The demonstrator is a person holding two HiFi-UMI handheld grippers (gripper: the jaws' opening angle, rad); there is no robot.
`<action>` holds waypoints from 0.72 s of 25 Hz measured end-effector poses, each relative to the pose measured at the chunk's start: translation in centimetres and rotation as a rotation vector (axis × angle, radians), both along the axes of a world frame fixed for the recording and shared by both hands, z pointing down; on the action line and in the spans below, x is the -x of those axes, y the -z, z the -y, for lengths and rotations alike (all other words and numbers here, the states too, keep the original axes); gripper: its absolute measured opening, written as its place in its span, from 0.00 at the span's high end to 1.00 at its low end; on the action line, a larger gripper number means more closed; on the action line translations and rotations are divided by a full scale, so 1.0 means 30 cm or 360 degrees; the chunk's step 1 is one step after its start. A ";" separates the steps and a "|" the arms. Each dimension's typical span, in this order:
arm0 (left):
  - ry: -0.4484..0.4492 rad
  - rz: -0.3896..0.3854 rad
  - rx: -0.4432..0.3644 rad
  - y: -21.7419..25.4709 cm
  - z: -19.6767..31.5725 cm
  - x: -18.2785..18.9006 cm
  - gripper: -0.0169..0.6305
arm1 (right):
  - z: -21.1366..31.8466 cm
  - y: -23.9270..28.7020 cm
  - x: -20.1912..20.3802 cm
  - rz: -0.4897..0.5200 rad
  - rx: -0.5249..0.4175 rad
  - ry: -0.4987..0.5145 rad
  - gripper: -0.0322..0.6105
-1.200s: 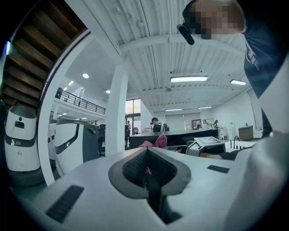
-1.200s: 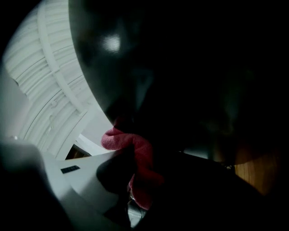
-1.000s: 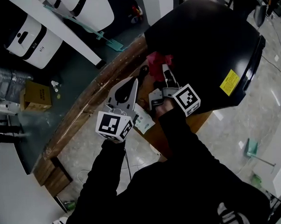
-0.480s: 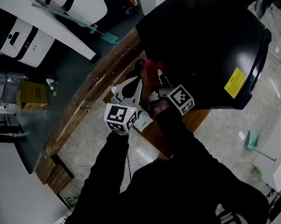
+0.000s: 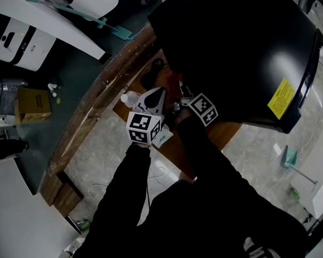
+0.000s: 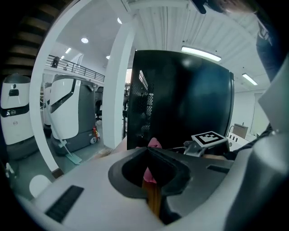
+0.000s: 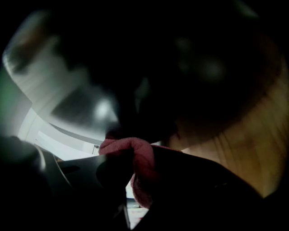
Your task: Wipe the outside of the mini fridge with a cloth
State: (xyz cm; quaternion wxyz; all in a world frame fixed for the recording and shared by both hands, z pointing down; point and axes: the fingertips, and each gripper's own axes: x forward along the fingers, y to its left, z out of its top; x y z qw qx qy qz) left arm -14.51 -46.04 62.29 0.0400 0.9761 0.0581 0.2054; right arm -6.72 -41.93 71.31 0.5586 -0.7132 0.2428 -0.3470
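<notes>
The right gripper [image 7: 130, 159] is clamped on a pink cloth [image 7: 141, 178], whose bunched fold bulges out between its jaws. In the head view this gripper [image 5: 180, 91] holds the cloth [image 5: 173, 76] at the foot of the black fridge [image 5: 238, 47], low on the side that faces the person. The left gripper [image 6: 148, 149] sits just beside it with its jaws drawn together and nothing in them; its tips [image 5: 160, 91] point at the same low corner. The fridge stands on a wooden table [image 5: 104, 96] and has a yellow label [image 5: 283, 98] on its far right side. A cardboard box [image 5: 33, 104] lies on the floor, well away to the left
</notes>
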 end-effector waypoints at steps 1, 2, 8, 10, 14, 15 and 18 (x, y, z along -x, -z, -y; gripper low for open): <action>0.0007 0.0017 -0.0001 -0.023 0.001 0.003 0.96 | -0.002 -0.032 0.001 0.0020 0.0018 -0.0004 0.80; 0.0017 0.0026 -0.0002 -0.042 0.002 0.006 0.96 | -0.004 -0.065 0.001 0.0040 0.0035 -0.0007 0.80; 0.0054 0.0018 0.0047 -0.098 -0.033 0.033 0.96 | -0.006 -0.237 -0.004 0.0145 0.0087 -0.0021 0.81; 0.0052 0.0025 0.0058 -0.116 -0.047 0.045 0.96 | -0.007 -0.282 -0.006 0.0161 0.0111 -0.0022 0.81; 0.0073 0.0042 0.0092 -0.135 -0.050 0.081 0.96 | -0.009 -0.342 0.003 0.0216 0.0145 -0.0031 0.81; 0.0079 0.0035 0.0103 -0.128 -0.051 0.090 0.96 | -0.007 -0.340 0.005 0.0220 0.0147 -0.0024 0.81; 0.0099 -0.0020 0.0124 -0.071 -0.053 0.136 0.96 | 0.022 -0.267 0.051 0.0159 0.0138 0.0066 0.81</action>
